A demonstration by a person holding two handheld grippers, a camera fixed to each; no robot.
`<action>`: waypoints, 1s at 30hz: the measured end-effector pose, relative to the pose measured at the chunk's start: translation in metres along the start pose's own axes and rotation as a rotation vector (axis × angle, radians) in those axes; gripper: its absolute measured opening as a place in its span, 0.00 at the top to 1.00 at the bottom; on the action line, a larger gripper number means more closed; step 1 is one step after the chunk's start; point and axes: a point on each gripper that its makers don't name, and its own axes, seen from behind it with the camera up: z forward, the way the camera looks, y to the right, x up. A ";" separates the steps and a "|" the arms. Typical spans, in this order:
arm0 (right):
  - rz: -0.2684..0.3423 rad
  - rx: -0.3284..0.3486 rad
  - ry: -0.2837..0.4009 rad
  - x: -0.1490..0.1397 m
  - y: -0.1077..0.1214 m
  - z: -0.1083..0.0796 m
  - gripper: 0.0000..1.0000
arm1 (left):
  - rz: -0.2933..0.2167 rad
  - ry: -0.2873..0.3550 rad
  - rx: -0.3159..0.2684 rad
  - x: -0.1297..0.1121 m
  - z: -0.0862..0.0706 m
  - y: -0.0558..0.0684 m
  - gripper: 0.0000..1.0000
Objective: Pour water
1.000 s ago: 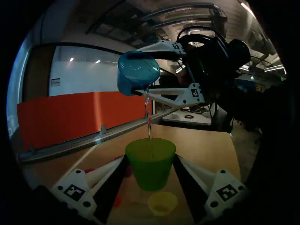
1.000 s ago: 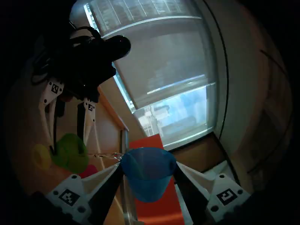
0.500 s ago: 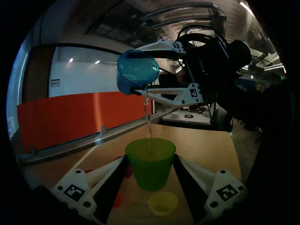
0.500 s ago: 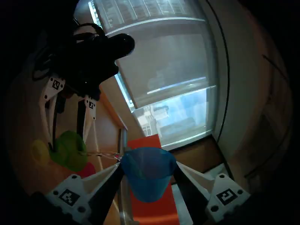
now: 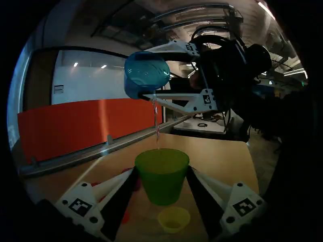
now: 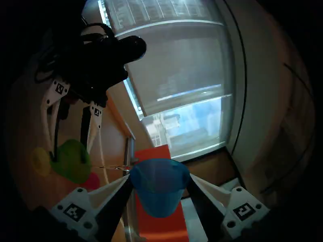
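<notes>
- The right gripper (image 6: 160,178) stayed clamped on the tipped blue cup (image 5: 146,74), which had lifted slightly.
- The left gripper (image 5: 162,170) held the green cup (image 5: 162,183) below; water (image 5: 155,121) still streamed in, so pouring continued.

We see a wooden table (image 5: 226,155) with a small yellow cup (image 5: 174,220) standing on it and something red (image 6: 92,181) near that cup. Along the table's far edge runs an orange panel (image 5: 80,123). Past the table's end is a window (image 6: 189,121), its blind partly down.
</notes>
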 end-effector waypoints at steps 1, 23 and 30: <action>-0.002 0.000 0.001 0.000 0.000 0.000 0.09 | 0.001 0.001 -0.001 0.000 0.000 0.000 0.16; -0.060 -0.013 -0.003 0.002 0.005 -0.003 0.09 | 0.001 0.008 -0.005 0.004 0.001 0.003 0.15; -0.076 -0.013 -0.004 0.002 0.006 -0.004 0.09 | 0.008 0.006 -0.007 0.005 0.002 0.004 0.15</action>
